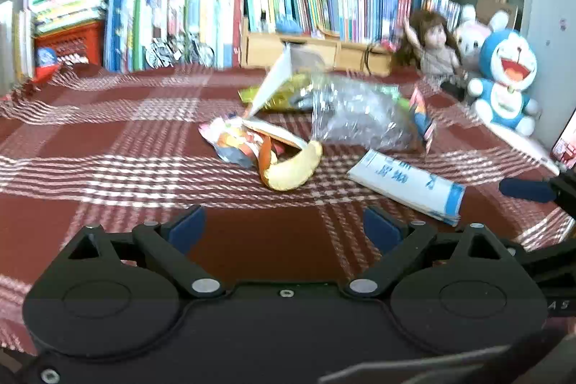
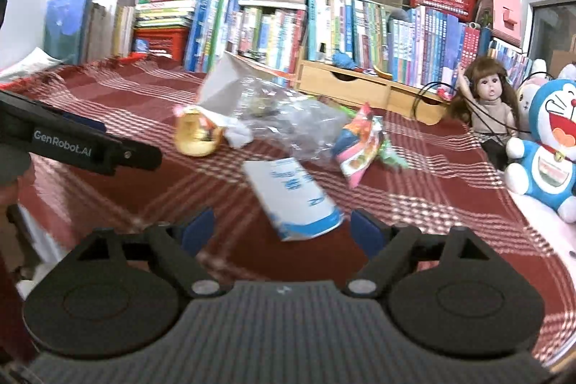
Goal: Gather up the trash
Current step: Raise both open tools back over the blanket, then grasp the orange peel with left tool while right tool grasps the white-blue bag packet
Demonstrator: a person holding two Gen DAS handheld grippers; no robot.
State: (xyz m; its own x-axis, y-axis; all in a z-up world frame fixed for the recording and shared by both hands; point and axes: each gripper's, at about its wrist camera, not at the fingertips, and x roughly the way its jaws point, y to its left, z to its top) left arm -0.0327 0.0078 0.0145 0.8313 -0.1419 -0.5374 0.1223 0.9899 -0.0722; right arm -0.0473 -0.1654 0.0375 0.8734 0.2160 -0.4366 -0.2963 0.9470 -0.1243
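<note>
Your left gripper point(image 1: 284, 227) stands wide with nothing between its blue pads, and your right gripper point(image 2: 284, 227) is just as wide and just as empty, with the near end of the white-and-blue carton point(image 2: 293, 198) showing just above the gap between its fingers. The trash lies in a loose heap at the centre of both views on the red plaid cloth point(image 1: 108, 132): the flattened carton nearest you, a crumpled clear plastic bag point(image 2: 284, 117) behind it, a bright snack wrapper point(image 2: 360, 146) to its right in the right wrist view, and a curl of yellow peel point(image 1: 293, 170) at the centre of the left wrist view. All of it looks light and limp, so expect it to slide on the cloth rather than resist you. Take the carton across its narrow width, where the folded card should be stiffest; pinch the bag at a bunched fold, since the film is likely slippery (a flat patch may simply slip free). No bin or trash bag shows in either view. The only containers are a wooden drawer box point(image 2: 363, 89) right of centre and red baskets point(image 1: 70, 42) among the books, contents unclear.
</note>
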